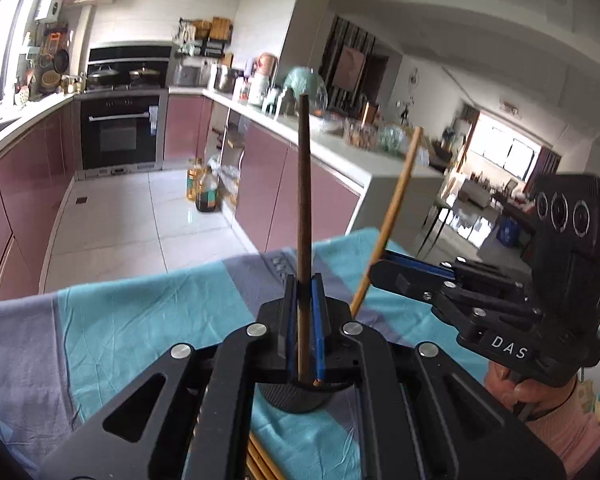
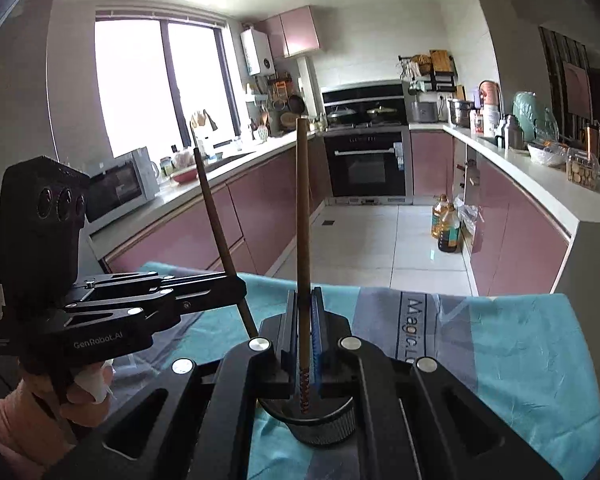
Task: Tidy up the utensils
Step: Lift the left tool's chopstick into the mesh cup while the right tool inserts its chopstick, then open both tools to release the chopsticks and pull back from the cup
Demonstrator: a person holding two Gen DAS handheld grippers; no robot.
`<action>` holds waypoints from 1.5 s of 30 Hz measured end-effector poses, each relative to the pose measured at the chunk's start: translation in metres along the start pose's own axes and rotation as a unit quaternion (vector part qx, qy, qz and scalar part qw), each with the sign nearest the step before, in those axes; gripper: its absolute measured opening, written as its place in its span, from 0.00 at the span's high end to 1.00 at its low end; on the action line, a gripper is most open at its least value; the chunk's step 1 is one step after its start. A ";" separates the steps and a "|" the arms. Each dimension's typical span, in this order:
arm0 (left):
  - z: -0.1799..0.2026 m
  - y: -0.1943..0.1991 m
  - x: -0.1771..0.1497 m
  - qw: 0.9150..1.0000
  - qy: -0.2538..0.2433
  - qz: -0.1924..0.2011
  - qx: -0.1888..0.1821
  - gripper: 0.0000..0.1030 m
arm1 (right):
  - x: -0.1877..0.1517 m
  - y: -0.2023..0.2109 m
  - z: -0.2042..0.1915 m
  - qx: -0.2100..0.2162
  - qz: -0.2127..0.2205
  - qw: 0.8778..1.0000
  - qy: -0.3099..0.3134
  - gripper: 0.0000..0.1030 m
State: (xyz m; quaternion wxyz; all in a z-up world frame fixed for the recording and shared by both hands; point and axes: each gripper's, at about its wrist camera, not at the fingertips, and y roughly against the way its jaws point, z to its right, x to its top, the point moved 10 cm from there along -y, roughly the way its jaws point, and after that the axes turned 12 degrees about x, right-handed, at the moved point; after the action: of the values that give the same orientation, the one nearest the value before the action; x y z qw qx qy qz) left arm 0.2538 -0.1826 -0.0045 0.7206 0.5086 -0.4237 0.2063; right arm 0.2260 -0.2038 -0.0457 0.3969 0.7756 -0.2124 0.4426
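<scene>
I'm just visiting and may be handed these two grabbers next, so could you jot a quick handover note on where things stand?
Left gripper: shut on a dark brown chopstick that points up and away.
Right gripper: shut on a lighter wooden chopstick, also held upright.
Black round holder: stands on the blue and grey cloth, just below both grippers.
More chopsticks lie on the cloth near the bottom edge of the left view.
Done: one chopstick picked up in each gripper.
Left: probably drop both into the holder, then gather the rest.
</scene>
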 end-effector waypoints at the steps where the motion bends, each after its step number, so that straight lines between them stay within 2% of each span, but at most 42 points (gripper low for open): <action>1: 0.000 -0.008 -0.008 1.000 -0.006 -0.011 -0.001 0.93 | -0.008 -0.006 0.000 0.001 -0.014 1.000 -0.002 0.95; 5: -0.002 -0.030 -0.023 0.999 -0.019 -0.039 0.010 0.92 | -0.024 -0.026 0.004 0.003 -0.054 0.998 -0.018 0.95; 8: -0.009 -0.043 -0.028 0.999 -0.019 -0.043 0.020 0.91 | -0.029 -0.036 0.009 -0.004 -0.064 0.998 -0.030 0.94; 10: -0.012 -0.045 -0.028 0.999 -0.020 -0.041 0.024 0.85 | -0.029 -0.041 0.012 -0.005 -0.061 0.997 -0.040 0.93; 12: -0.017 -0.044 -0.030 0.999 -0.016 -0.036 0.026 0.73 | -0.028 -0.042 0.014 -0.008 -0.056 0.997 -0.048 0.93; 14: -0.020 -0.041 -0.029 0.999 -0.013 -0.025 0.030 0.69 | -0.026 -0.042 0.016 -0.007 -0.051 0.997 -0.051 0.92; 19: -0.040 -0.012 -0.030 0.998 0.001 0.012 0.054 0.67 | -0.027 -0.028 0.007 -0.002 -0.030 0.998 -0.048 0.78; 20: -0.044 -0.004 -0.031 0.998 0.004 0.020 0.059 0.64 | -0.027 -0.024 0.004 0.002 -0.025 0.999 -0.045 0.76; 25: -0.074 0.032 -0.047 0.995 0.005 0.038 0.087 0.57 | -0.032 0.001 -0.034 0.050 -0.005 0.999 -0.018 0.62; 26: -0.079 0.034 -0.052 0.995 0.003 0.035 0.095 0.57 | -0.036 0.002 -0.043 0.056 -0.008 0.998 -0.010 0.60; 29: -0.095 0.034 -0.077 0.994 0.003 0.009 0.111 0.57 | -0.056 -0.003 -0.063 0.076 -0.032 0.997 -0.005 0.59; 33: -0.113 0.026 -0.114 0.992 0.008 -0.032 0.124 0.58 | -0.092 -0.026 -0.071 0.083 -0.077 0.993 -0.022 0.59; 39: -0.125 0.007 -0.162 0.988 0.020 -0.078 0.131 0.58 | -0.134 -0.054 -0.065 0.063 -0.125 0.989 -0.051 0.59; 45: -0.132 -0.009 -0.184 0.986 0.025 -0.104 0.130 0.59 | -0.150 -0.066 -0.064 0.053 -0.142 0.986 -0.065 0.61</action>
State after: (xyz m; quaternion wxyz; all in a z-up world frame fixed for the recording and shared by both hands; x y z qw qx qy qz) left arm 0.2109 -0.0422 -0.1764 0.6762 0.6341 -0.3196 0.1962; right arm 0.1599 -0.1168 -0.1837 0.3996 0.8448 -0.1012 0.3411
